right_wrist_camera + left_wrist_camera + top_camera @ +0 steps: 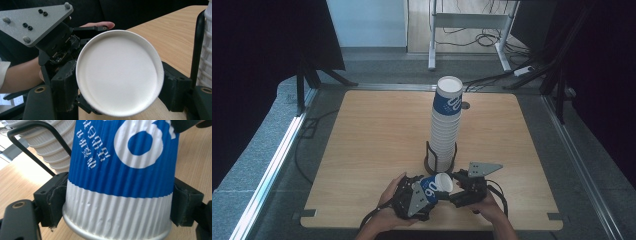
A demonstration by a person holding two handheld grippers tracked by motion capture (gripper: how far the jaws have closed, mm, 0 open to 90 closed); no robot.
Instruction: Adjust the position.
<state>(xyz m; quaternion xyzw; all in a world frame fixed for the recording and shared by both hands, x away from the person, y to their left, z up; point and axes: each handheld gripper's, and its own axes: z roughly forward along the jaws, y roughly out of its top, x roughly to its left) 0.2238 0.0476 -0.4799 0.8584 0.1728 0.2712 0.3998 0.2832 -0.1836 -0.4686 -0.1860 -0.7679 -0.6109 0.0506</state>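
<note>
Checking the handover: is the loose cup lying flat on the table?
No, the blue-and-white cup is held above the table between both grippers.

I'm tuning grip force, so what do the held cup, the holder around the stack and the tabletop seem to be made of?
Cup: apparently paper with a ribbed, matte outer sleeve printed blue and white; fine vertical ridges and small dents show. Holder: probably thin metal rod, black coated, bent in smooth curves. Tabletop: light wood-grain surface, likely laminate or veneer; which one is unclear.
</note>
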